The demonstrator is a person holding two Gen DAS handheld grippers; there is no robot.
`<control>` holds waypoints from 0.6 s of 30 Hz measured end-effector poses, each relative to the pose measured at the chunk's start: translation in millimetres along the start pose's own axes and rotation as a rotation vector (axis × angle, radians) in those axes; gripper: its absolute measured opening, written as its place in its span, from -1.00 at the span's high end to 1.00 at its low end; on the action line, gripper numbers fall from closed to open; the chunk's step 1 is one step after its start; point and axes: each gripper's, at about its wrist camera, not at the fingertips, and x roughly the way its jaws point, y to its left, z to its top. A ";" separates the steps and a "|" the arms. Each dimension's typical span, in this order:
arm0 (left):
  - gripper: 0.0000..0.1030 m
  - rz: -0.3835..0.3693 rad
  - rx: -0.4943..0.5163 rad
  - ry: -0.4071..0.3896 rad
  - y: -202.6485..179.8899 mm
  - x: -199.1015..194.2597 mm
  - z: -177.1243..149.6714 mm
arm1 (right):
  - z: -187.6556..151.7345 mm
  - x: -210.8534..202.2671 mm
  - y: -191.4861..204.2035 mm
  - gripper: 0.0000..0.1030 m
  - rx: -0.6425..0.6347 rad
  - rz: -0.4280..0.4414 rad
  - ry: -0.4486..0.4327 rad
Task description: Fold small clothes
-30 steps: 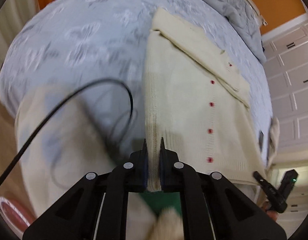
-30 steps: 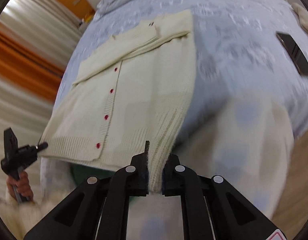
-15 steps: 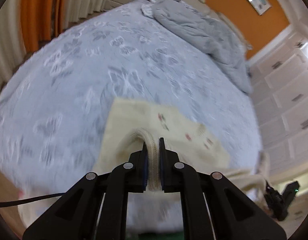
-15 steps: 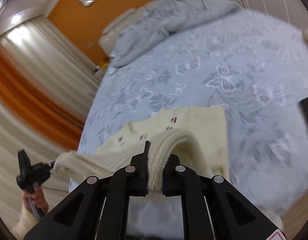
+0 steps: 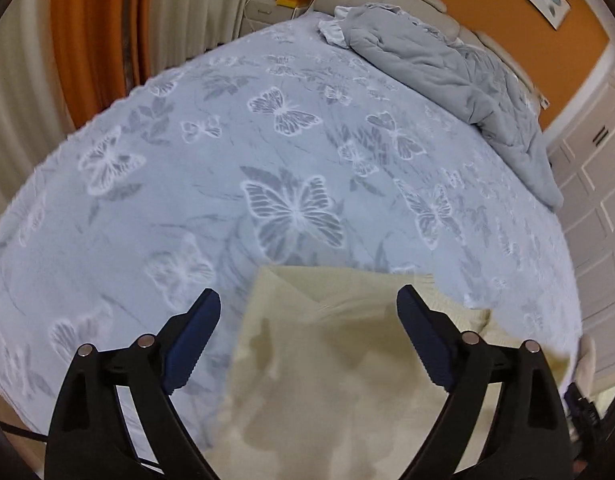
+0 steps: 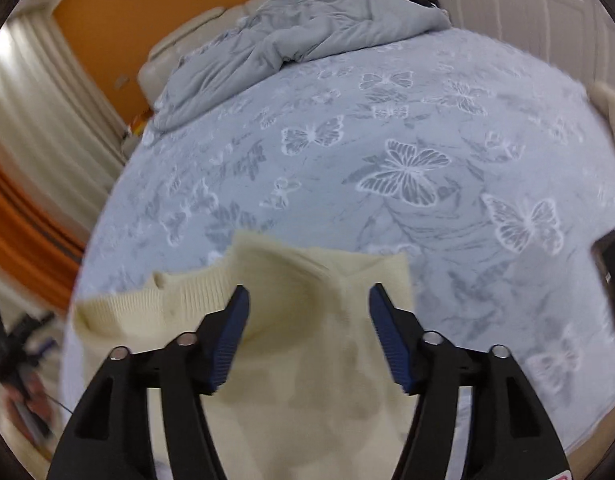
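Note:
A cream knitted cardigan point(image 5: 327, 360) lies folded over on the blue butterfly bedspread point(image 5: 267, 168). In the left wrist view my left gripper point(image 5: 307, 300) hangs over its far fold edge, jaws opening wide, with the cloth below them and clear of the pads. In the right wrist view the cardigan point(image 6: 307, 360) is blurred, its ribbed hem at the left. My right gripper point(image 6: 307, 294) is above it, jaws also opening, and the pads point(image 6: 233, 336) do not press the cloth.
A crumpled grey duvet point(image 5: 459, 76) is heaped at the head of the bed. A dark phone point(image 6: 611, 280) lies on the bedspread to the right. Orange and white curtains point(image 5: 87, 28) hang on the left, white cabinet doors point(image 5: 595, 184) on the right.
Both grippers carried the cardigan's hem up and over toward its collar, folding it in half. Both then let go, and their jaws went from shut on the hem to wide apart.

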 end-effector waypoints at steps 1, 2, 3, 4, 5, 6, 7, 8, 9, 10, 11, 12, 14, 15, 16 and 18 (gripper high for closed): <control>-0.73 -0.006 0.015 0.022 2.0 6.5 -1.5 | -2.0 6.5 -0.7 -0.29 -0.021 -0.006 0.023; -0.73 -0.006 0.032 0.058 2.1 17.7 -3.2 | -4.0 14.5 -1.5 -0.29 -0.041 -0.015 0.047; -0.73 0.009 0.042 0.089 0.7 29.0 -4.2 | -5.7 27.5 -2.1 -0.29 -0.059 -0.038 0.072; -0.73 0.014 0.047 0.109 -1.5 37.1 -5.4 | -5.9 40.4 -2.6 -0.29 -0.062 -0.044 0.096; -0.73 0.021 0.053 0.132 -4.5 50.0 -6.9 | -5.5 46.6 -2.6 -0.29 -0.060 -0.043 0.109; -0.72 0.032 0.056 0.156 -6.4 62.4 -7.5 | -3.9 60.5 -3.5 -0.29 -0.048 -0.058 0.132; -0.68 0.034 0.053 0.176 -6.9 70.1 -9.2 | -4.1 68.4 -3.4 -0.29 -0.041 -0.073 0.146; -0.37 0.035 0.045 0.202 -7.4 80.1 -9.8 | -3.1 77.9 -4.5 -0.27 -0.032 -0.094 0.161; 0.23 0.021 0.036 0.252 -9.0 93.0 -10.1 | -1.8 88.1 -7.5 -0.17 -0.003 -0.113 0.176; 0.55 0.014 0.035 0.284 -10.5 99.3 -10.4 | -1.6 91.7 -8.6 0.66 0.018 -0.108 0.182; 0.78 0.015 0.036 0.300 -13.4 101.5 -9.4 | -0.6 94.3 -9.1 0.85 0.042 -0.088 0.195; 0.80 0.018 0.045 0.282 -17.0 97.3 -7.1 | 2.7 90.9 -8.9 0.86 0.087 -0.042 0.195; 0.81 -0.024 0.065 0.208 -27.3 71.0 1.2 | 9.7 64.9 -0.8 0.87 0.109 0.042 0.100; 0.81 -0.047 0.062 0.185 -29.3 58.4 5.3 | 15.3 40.7 6.3 0.88 0.106 0.081 0.031; 0.81 -0.079 0.042 0.159 -29.2 43.4 9.8 | 18.0 25.6 7.0 0.88 0.115 0.104 -0.010; 0.81 -0.066 0.012 0.131 -25.3 33.3 14.9 | 19.6 17.1 0.7 0.88 0.126 0.105 -0.041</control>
